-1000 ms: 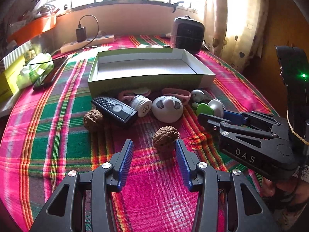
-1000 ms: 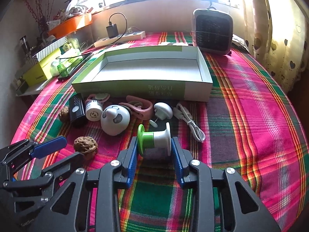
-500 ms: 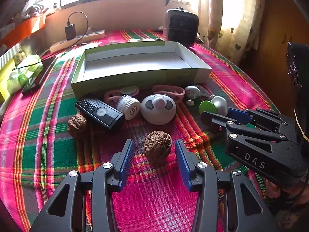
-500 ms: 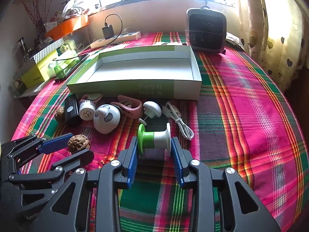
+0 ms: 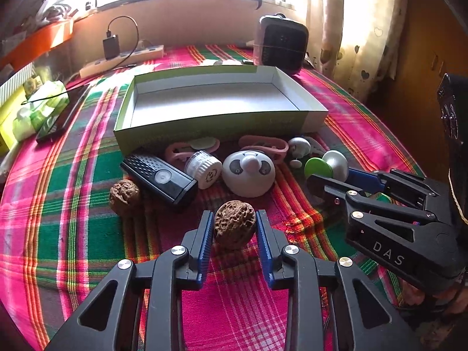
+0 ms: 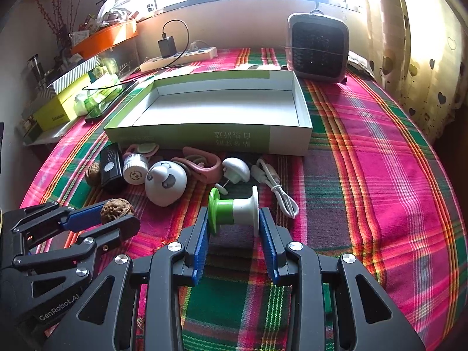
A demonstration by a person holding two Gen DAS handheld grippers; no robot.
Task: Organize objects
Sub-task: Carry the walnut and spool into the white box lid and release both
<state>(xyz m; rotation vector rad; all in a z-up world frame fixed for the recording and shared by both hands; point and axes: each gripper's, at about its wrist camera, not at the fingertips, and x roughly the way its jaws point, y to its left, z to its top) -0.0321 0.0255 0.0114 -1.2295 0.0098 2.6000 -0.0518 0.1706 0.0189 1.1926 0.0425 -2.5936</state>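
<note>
The box [image 6: 292, 139] is sitting empty on the plaid bench [image 6: 380, 175] — nothing is sorted yet. The left claw [image 5: 233, 228] is holding a walnut [image 5: 234, 223] between narrowed fingers, and the right claw [image 6: 234, 219] is gripping the green-and-white spool [image 6: 232, 209]. Another walnut [image 5: 124, 194], the black remote [image 5: 159, 178] and the panda toy [image 5: 248, 172] are lying before the box — all waiting.
</note>
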